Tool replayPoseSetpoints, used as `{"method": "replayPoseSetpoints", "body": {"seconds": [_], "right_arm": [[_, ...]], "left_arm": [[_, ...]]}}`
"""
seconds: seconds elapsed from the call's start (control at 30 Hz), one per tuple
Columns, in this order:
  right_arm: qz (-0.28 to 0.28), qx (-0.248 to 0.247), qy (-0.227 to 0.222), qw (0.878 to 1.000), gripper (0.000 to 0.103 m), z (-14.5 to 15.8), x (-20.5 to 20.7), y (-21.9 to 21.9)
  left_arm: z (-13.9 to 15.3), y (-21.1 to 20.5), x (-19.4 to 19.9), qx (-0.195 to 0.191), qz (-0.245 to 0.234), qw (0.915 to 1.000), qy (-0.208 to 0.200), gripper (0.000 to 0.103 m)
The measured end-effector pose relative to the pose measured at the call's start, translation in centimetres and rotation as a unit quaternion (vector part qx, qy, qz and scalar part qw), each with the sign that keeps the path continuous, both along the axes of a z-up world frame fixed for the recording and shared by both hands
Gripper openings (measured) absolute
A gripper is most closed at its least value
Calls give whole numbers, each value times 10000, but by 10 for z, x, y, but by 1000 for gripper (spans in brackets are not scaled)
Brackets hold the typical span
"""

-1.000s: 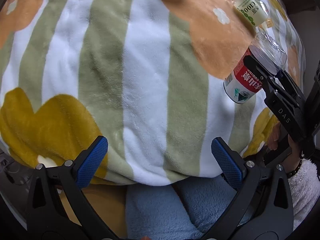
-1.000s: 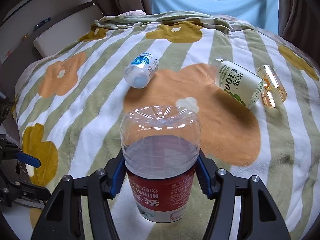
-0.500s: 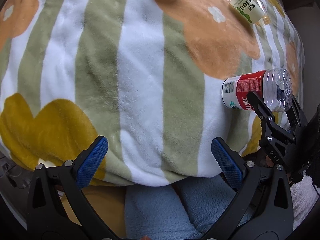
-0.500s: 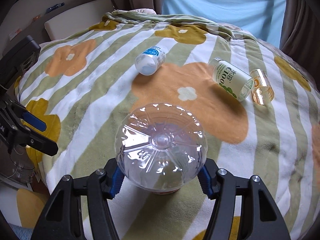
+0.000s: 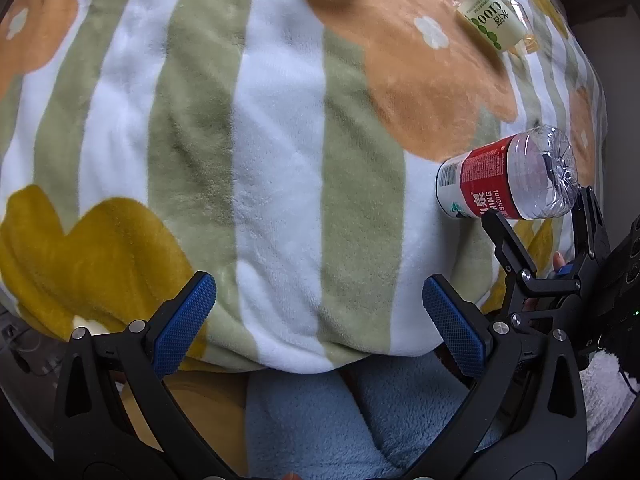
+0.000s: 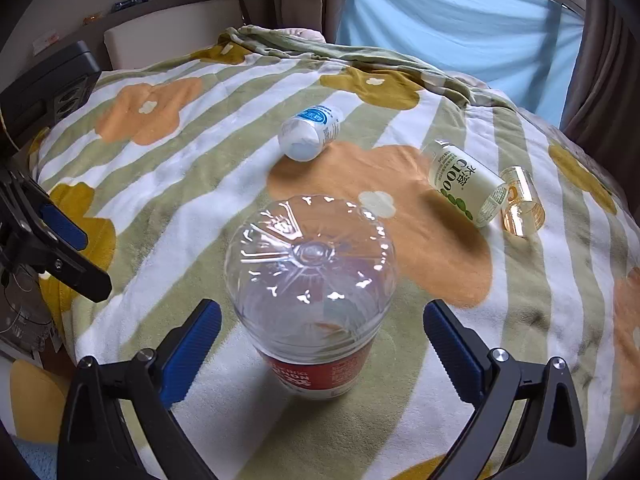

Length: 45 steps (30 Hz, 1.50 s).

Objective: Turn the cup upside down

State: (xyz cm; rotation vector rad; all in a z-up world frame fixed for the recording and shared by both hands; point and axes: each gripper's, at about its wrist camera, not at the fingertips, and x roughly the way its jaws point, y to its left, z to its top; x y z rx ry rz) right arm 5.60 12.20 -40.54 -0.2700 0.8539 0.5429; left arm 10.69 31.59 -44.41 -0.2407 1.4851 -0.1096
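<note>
The cup is a cut-off clear plastic bottle with a red label (image 6: pixel 312 292). It stands upside down on the striped flower blanket (image 6: pixel 180 184), its ribbed base on top. My right gripper (image 6: pixel 320 340) is open, its blue pads on either side of the cup and apart from it. The cup also shows at the right of the left wrist view (image 5: pixel 508 178), with the right gripper's fingers (image 5: pixel 504 240) just behind it. My left gripper (image 5: pixel 318 324) is open and empty over the blanket's near edge.
A white bottle with a blue label (image 6: pixel 310 132) lies on its side further back. A C100 bottle (image 6: pixel 466 182) and a small amber glass (image 6: pixel 522 208) lie at the right. A light blue fleece (image 5: pixel 340 420) lies below the left gripper. Curtains hang behind the bed.
My right gripper has let go of the cup and opened wide. The cup now stands upside down on the blanket. My left gripper has stayed open and still.
</note>
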Motion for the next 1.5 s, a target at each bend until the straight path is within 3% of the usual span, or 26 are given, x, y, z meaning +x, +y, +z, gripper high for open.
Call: {"method": "replayPoseSetpoints", "body": {"seconds": [0.17, 0.3, 0.43, 0.57, 0.7, 0.93, 1.13, 1.23, 1.33, 1.5], "right_arm": [[-113, 229, 92, 9996, 101, 13, -1, -7], [-510, 502, 202, 9972, 101, 44, 0, -23], [-919, 295, 237, 9951, 101, 87, 3, -38], [-1322, 355, 157, 9905, 101, 142, 6, -58], [-1768, 309, -74, 9837, 101, 205, 8, -75], [-2304, 531, -622, 9697, 101, 301, 4, -92], [-2547, 703, -1031, 9589, 101, 345, -4, -98], [-2627, 667, -1236, 9546, 101, 353, -8, -100], [-2688, 549, -1357, 9520, 101, 355, -11, -99], [-2700, 534, -1363, 9517, 101, 353, -13, -100]], "left_arm": [[14, 5, -3, -28, 103, 9998, -153, 103], [43, 4, -5, 54, 126, 9988, -464, 103], [87, -3, -8, 108, 102, 9955, -938, 103], [148, -15, -11, 157, 55, 9863, -1644, 103], [217, -28, -17, 304, 46, 9678, -2499, 103], [326, -48, -39, 799, 152, 9161, -3925, 103], [374, -59, -65, 961, 196, 8763, -4716, 103], [380, -63, -74, 962, 192, 8656, -4910, 103], [378, -65, -80, 927, 222, 8611, -4994, 103], [376, -66, -81, 838, 207, 8622, -4992, 103]]}}
